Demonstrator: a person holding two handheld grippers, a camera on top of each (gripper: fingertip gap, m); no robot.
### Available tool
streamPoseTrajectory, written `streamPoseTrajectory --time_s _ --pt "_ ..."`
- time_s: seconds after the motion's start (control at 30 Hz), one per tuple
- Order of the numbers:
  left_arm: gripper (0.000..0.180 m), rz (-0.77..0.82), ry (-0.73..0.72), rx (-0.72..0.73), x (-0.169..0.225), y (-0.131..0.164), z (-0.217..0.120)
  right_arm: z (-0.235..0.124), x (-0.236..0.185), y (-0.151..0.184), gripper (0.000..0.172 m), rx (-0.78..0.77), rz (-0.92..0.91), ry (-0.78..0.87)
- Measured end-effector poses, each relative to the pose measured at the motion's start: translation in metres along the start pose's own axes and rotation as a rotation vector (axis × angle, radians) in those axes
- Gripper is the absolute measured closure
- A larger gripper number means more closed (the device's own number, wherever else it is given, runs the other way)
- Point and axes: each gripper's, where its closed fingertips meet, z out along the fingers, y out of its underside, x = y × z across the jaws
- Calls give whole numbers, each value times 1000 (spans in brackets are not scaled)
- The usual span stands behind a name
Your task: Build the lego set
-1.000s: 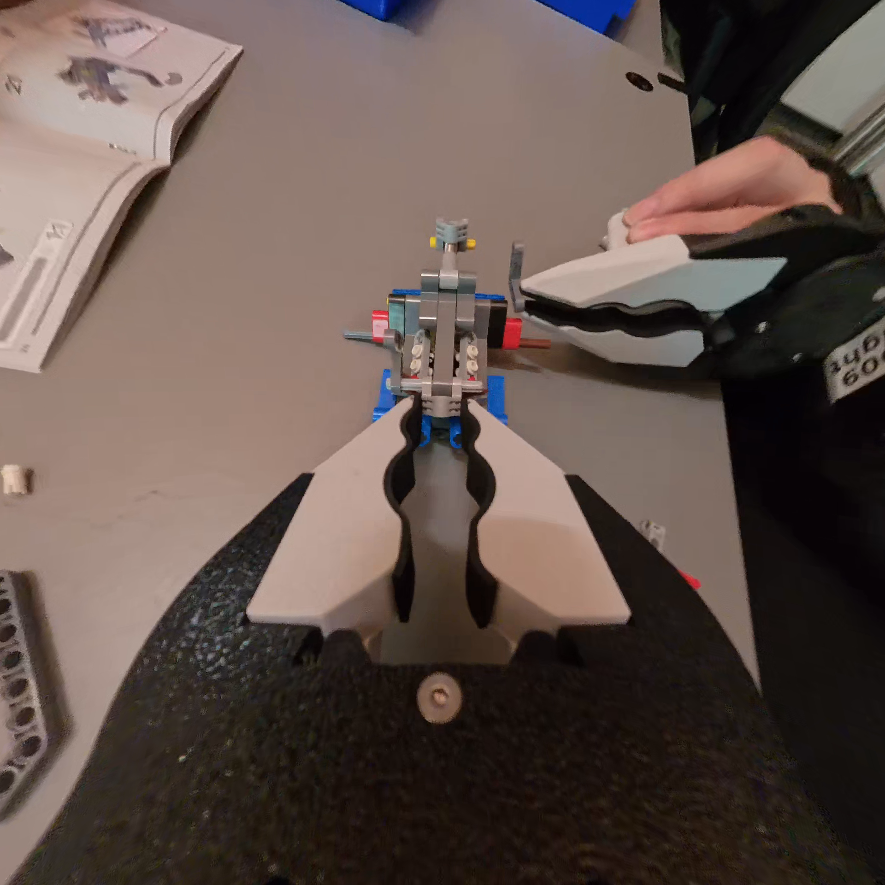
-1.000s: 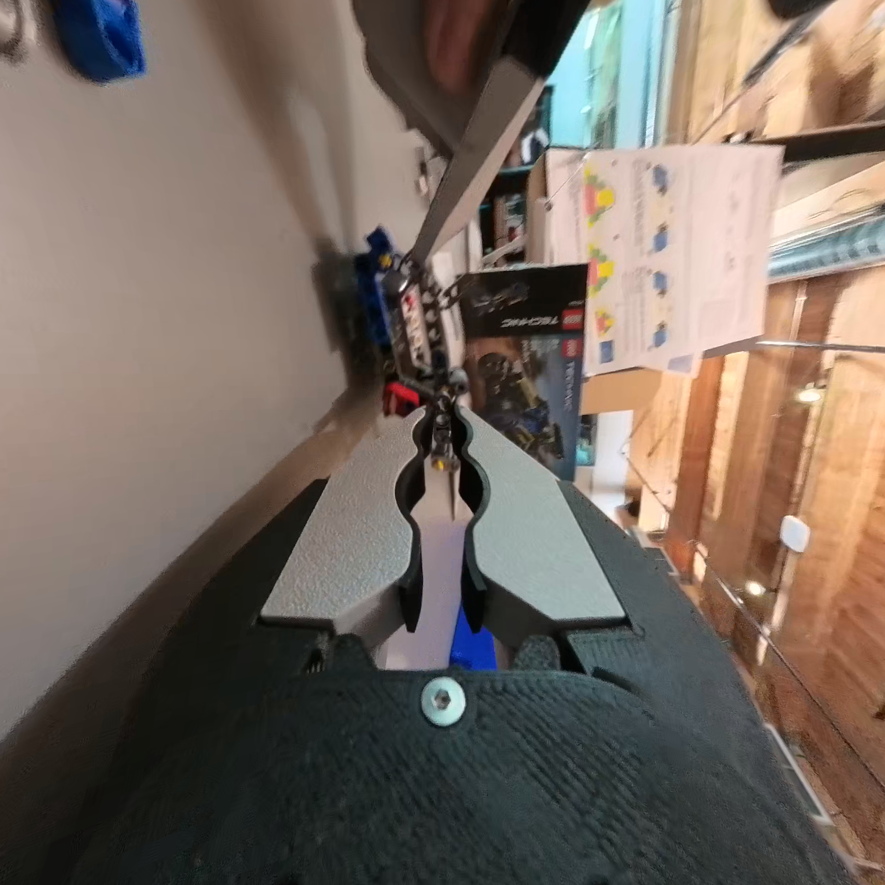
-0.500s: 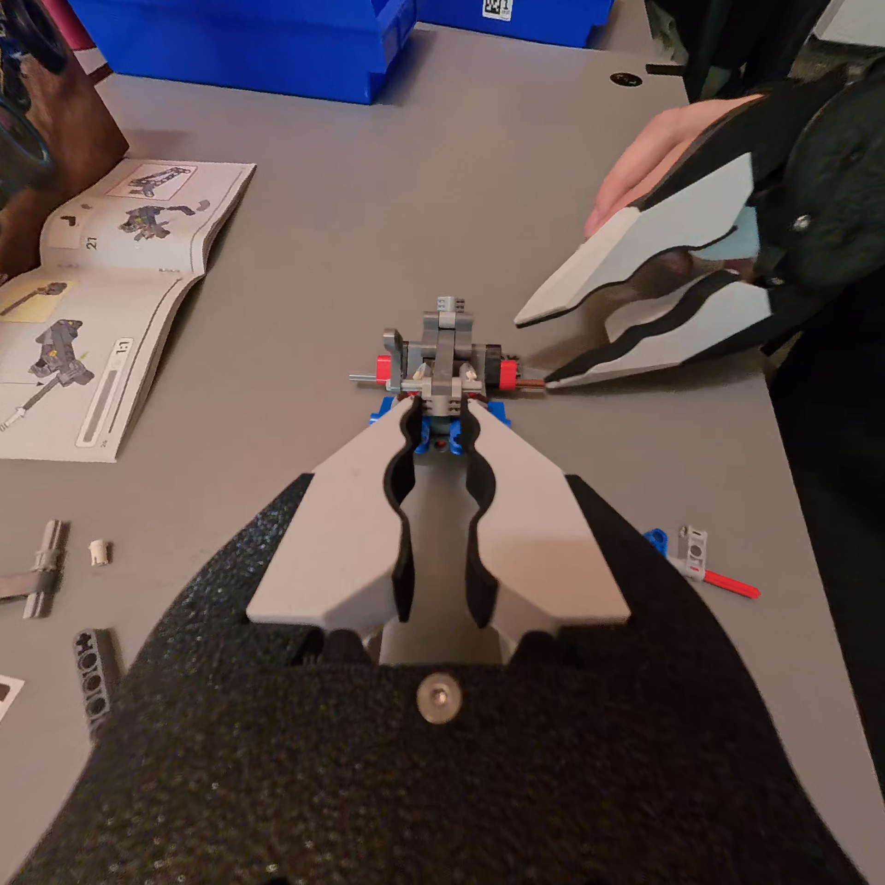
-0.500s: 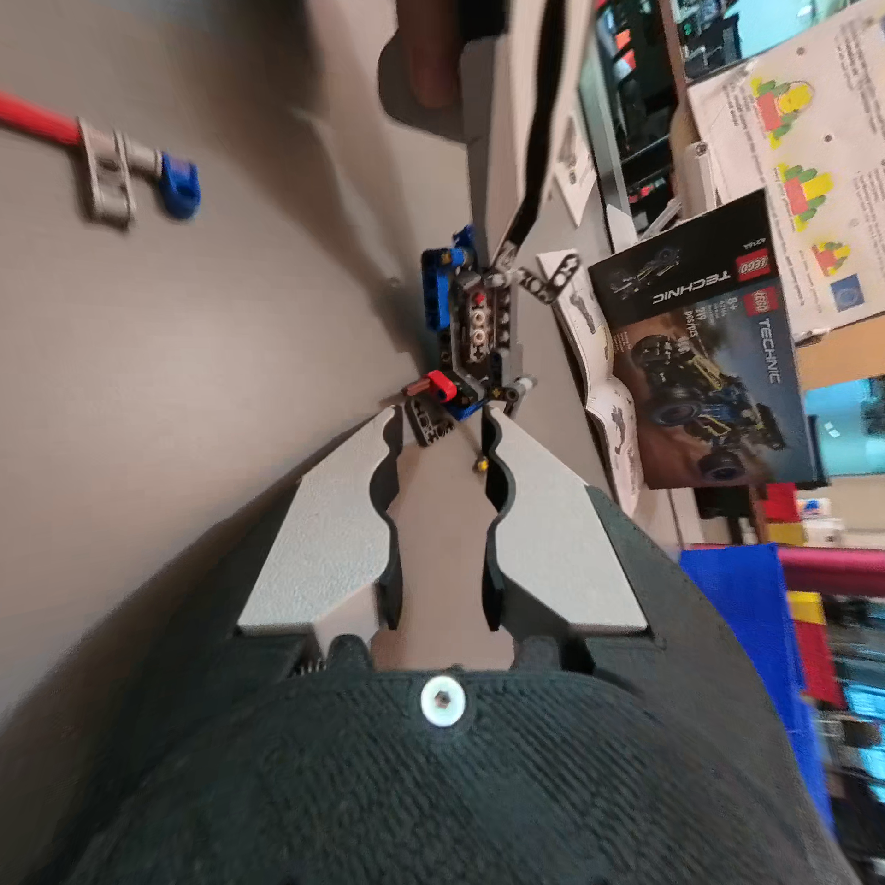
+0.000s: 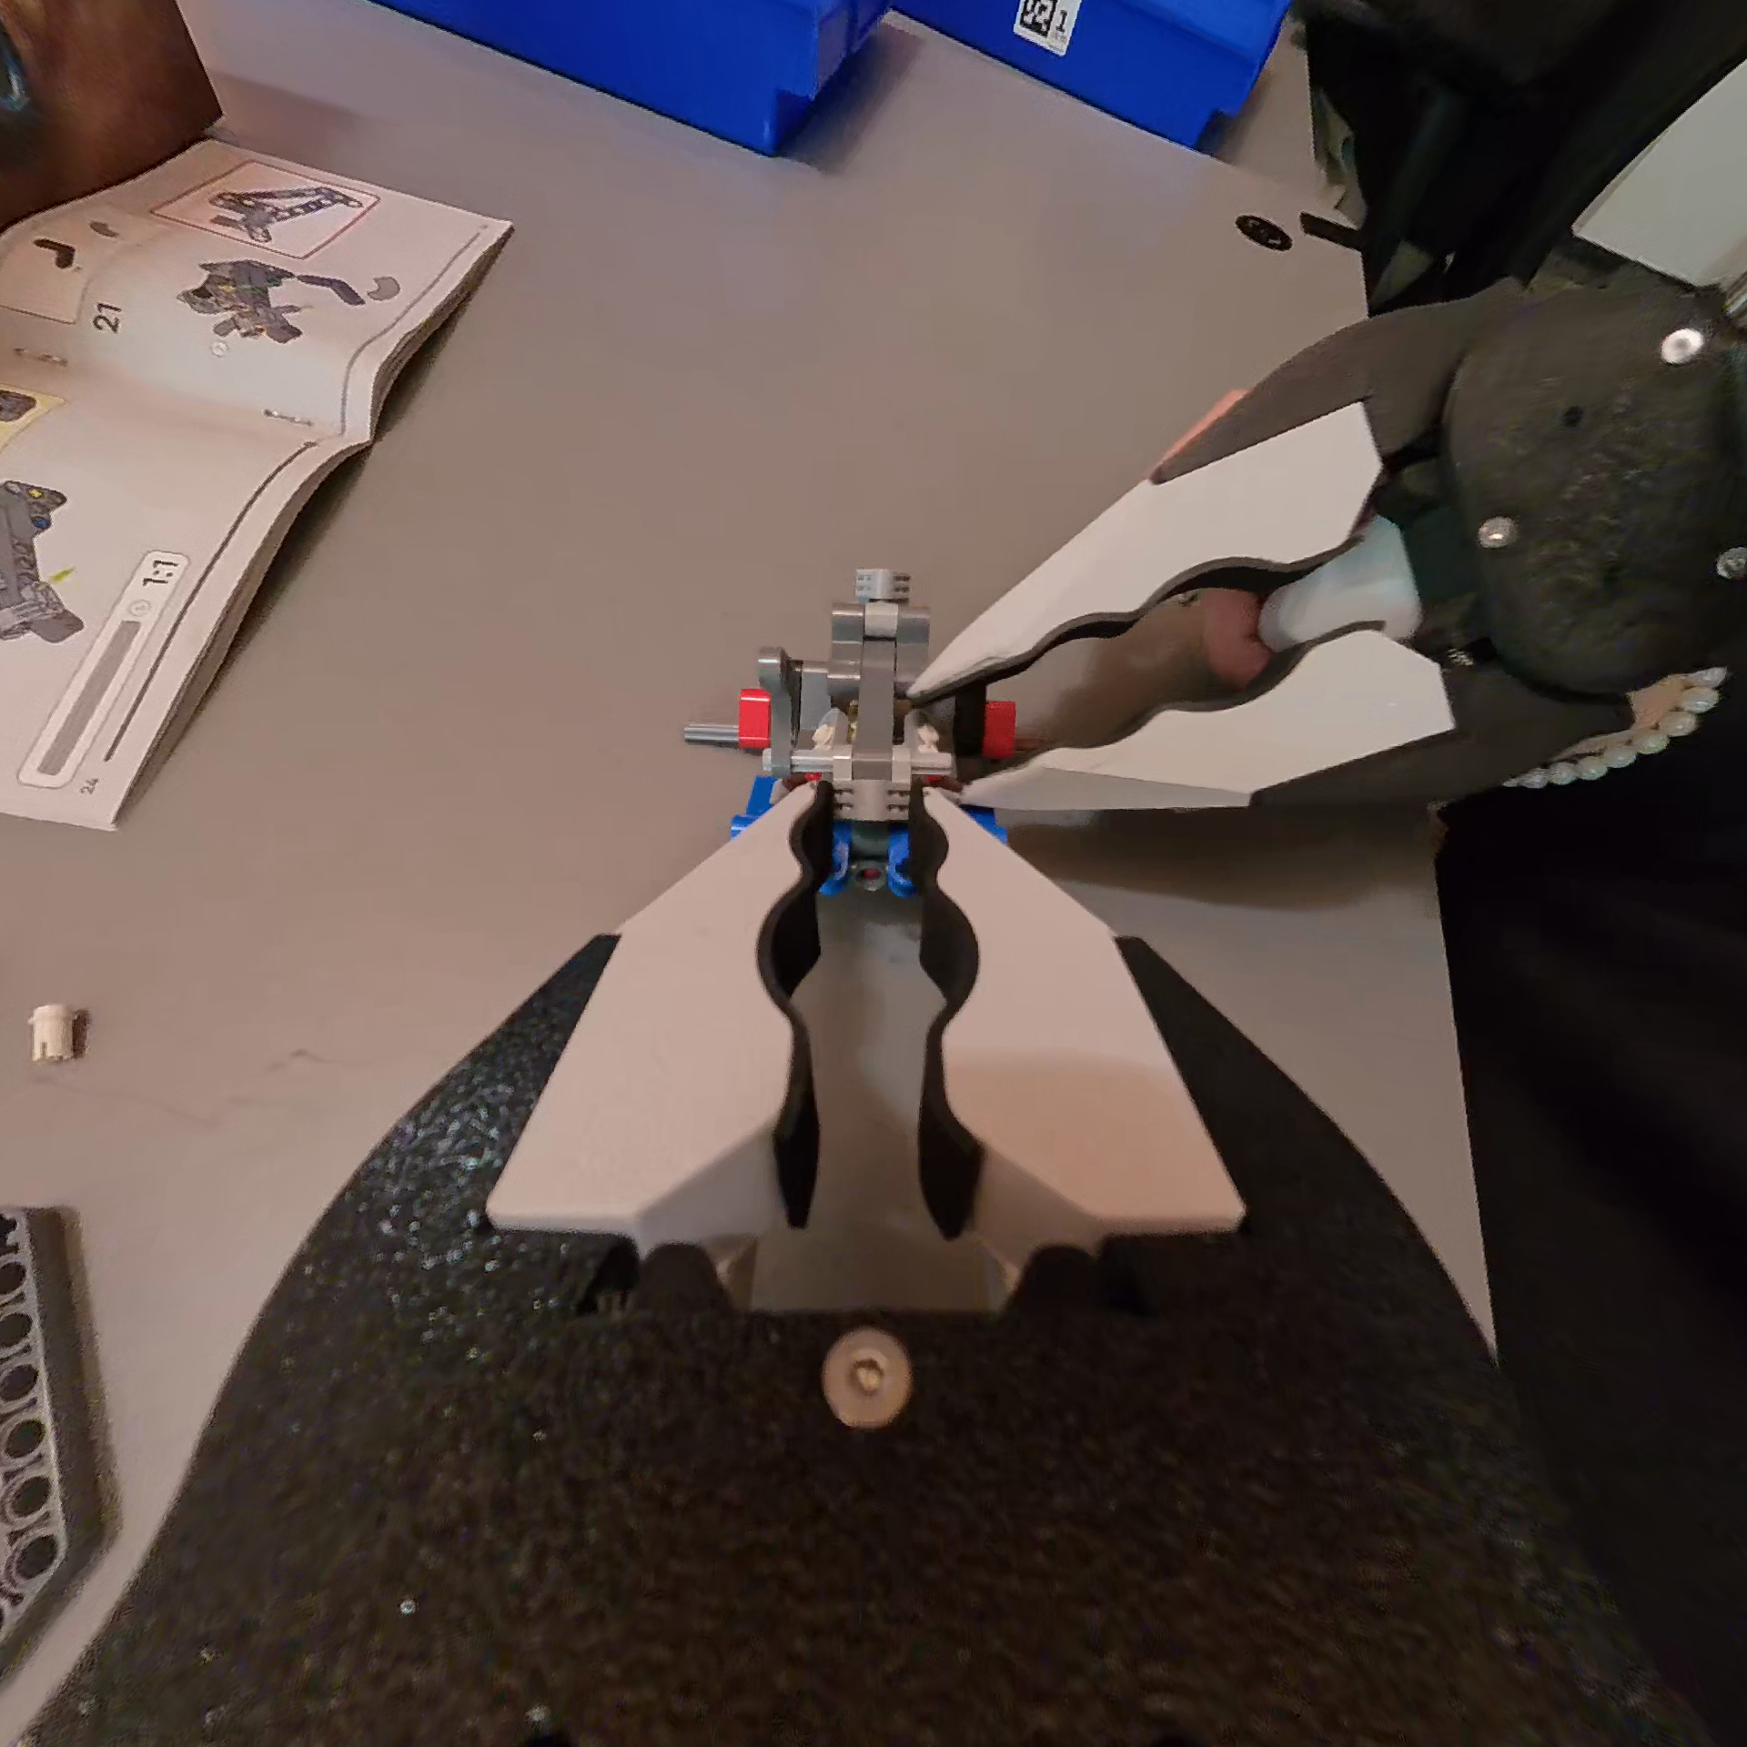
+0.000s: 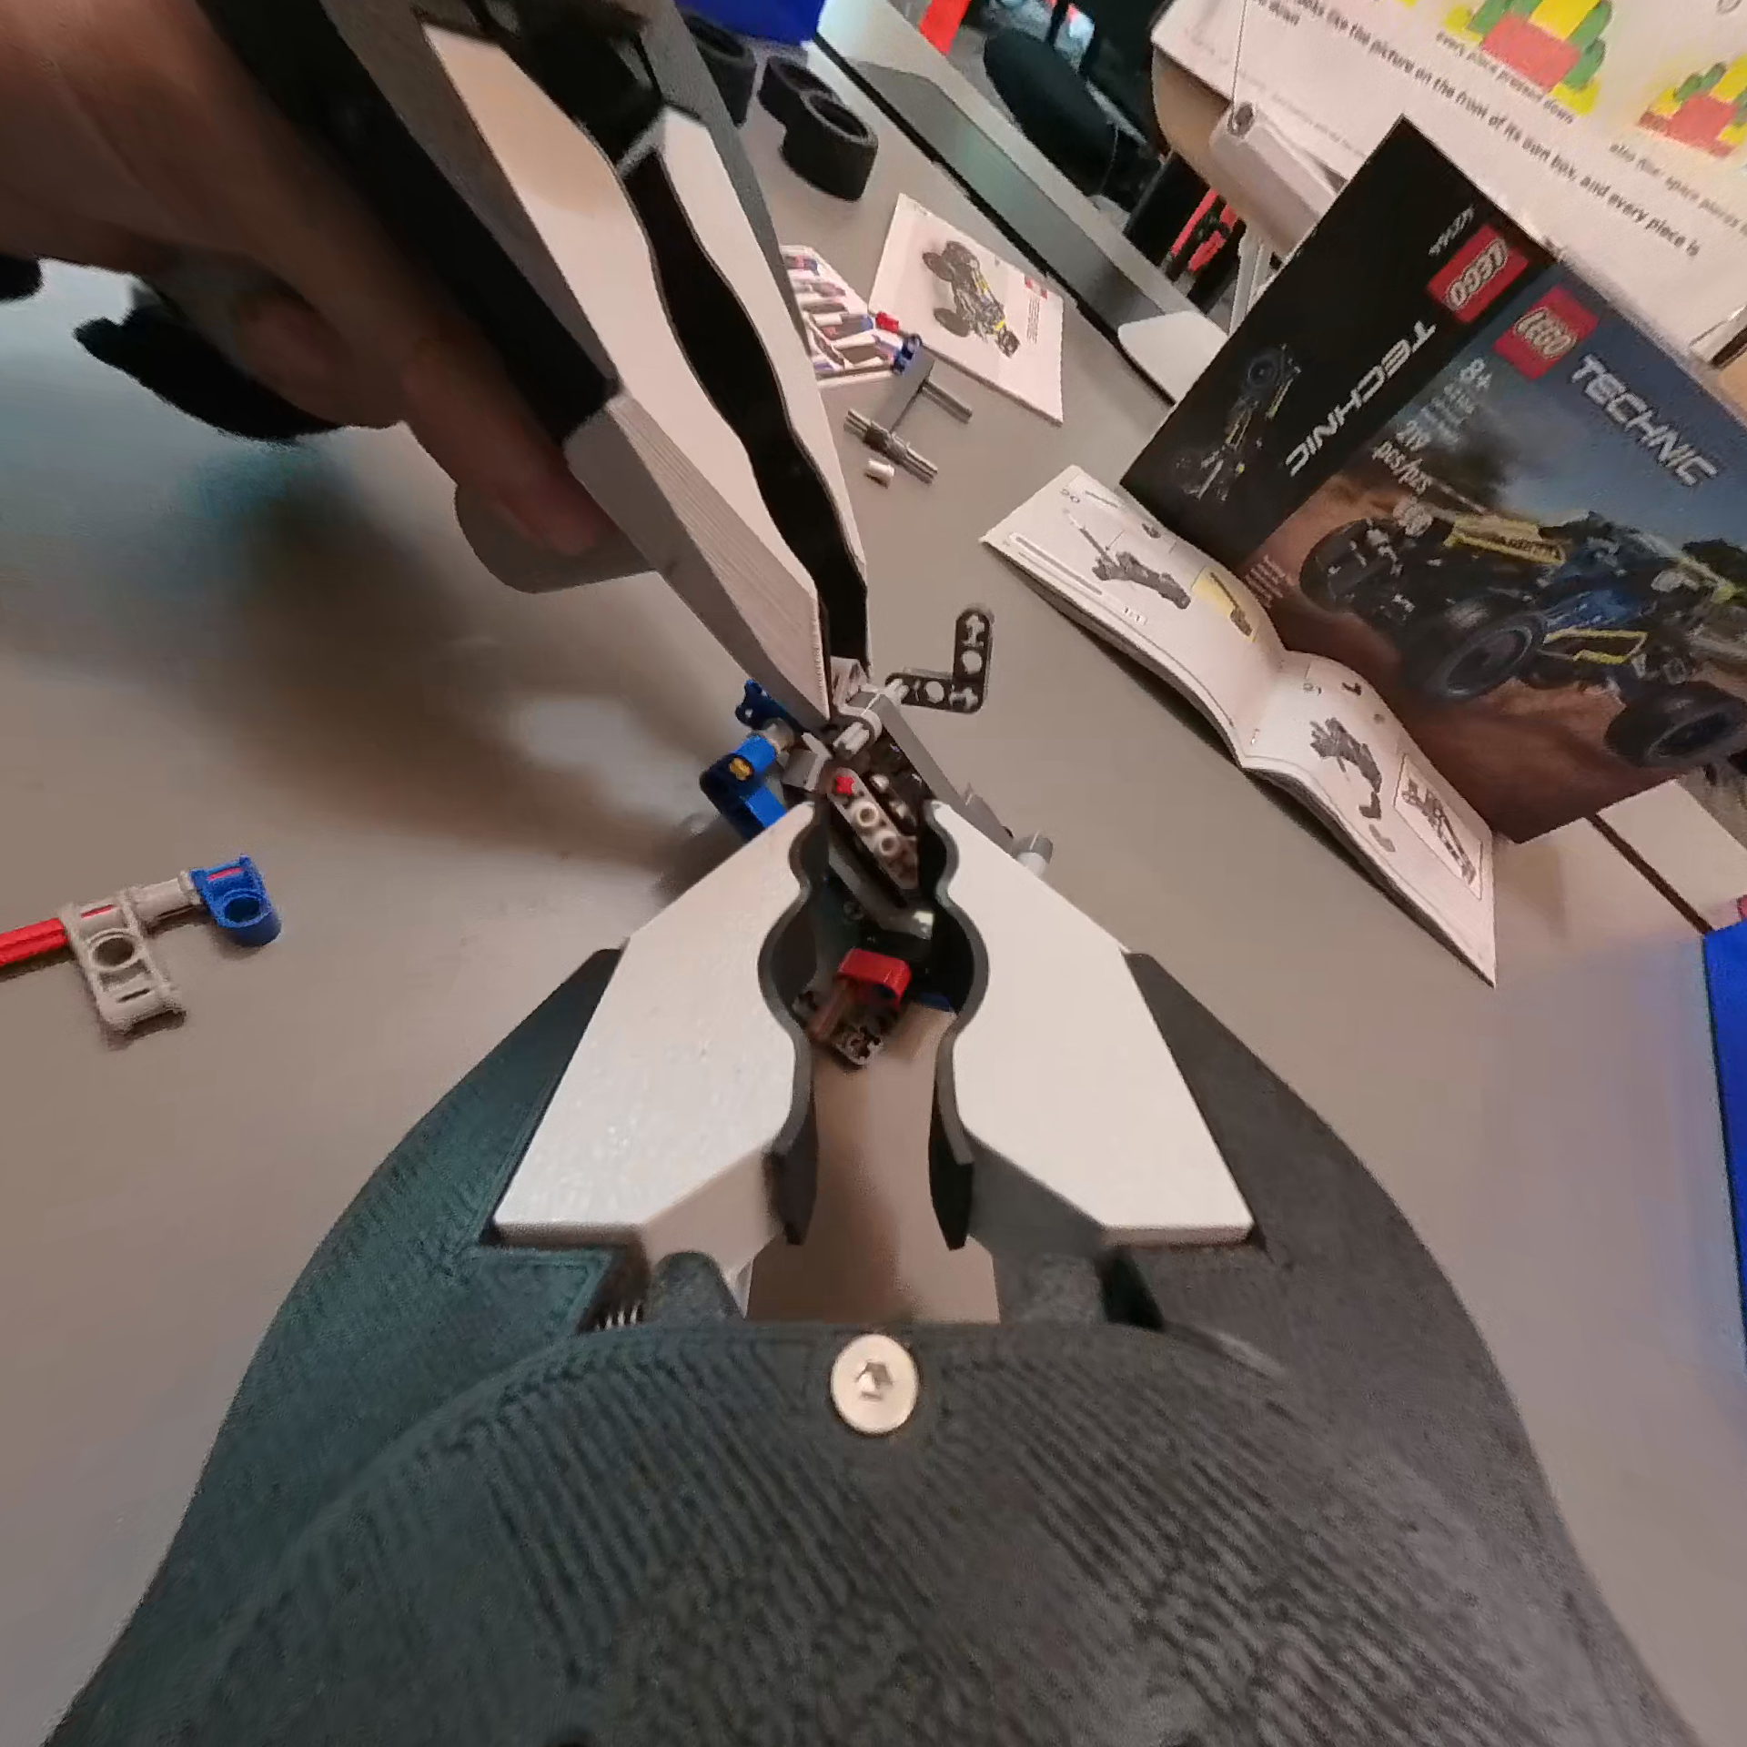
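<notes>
Grey counter (image 5: 662,425) fills both wrist views, strewn with building-toy parts; at far left in the left wrist view a small white peg (image 5: 52,1030) and a dark perforated beam (image 5: 38,1399) lie loose, with an open instruction booklet (image 5: 217,406) behind them and blue bins (image 5: 737,66) along the back edge; at centre stands a small grey, blue and red brick assembly (image 5: 870,728), on the counter; the left gripper (image 5: 872,804) has its jaws clenched on the assembly's grey near end, both pads pressed against it; from the right, the right gripper (image 5: 936,742) reaches in level with the counter, its jaws closed around the assembly's red-tipped side, a fingertip (image 5: 945,676) against the grey upright; a person's hand (image 5: 1229,633) shows behind those fingers. In the right wrist view, a loose grey, blue and red piece (image 6: 142,936) lies at left, the assembly (image 6: 870,851) sits between that gripper's (image 6: 870,832) pads, and a toy box (image 6: 1475,492) stands at right.
</notes>
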Motion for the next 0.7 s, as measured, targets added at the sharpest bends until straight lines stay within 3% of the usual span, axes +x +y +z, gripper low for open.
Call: streamPoseTrajectory --time_s 0.23,0.53,0.7 --pt "168 17 -24 -10 -2 0 -1 -3 -4 -11 155 55 141 -90" --pt "168 31 -26 -22 -1 1 0 6 0 1 156 -22 114 -87" --pt "168 31 -44 -19 -4 0 0 1 -1 -2 147 1 157 -108"
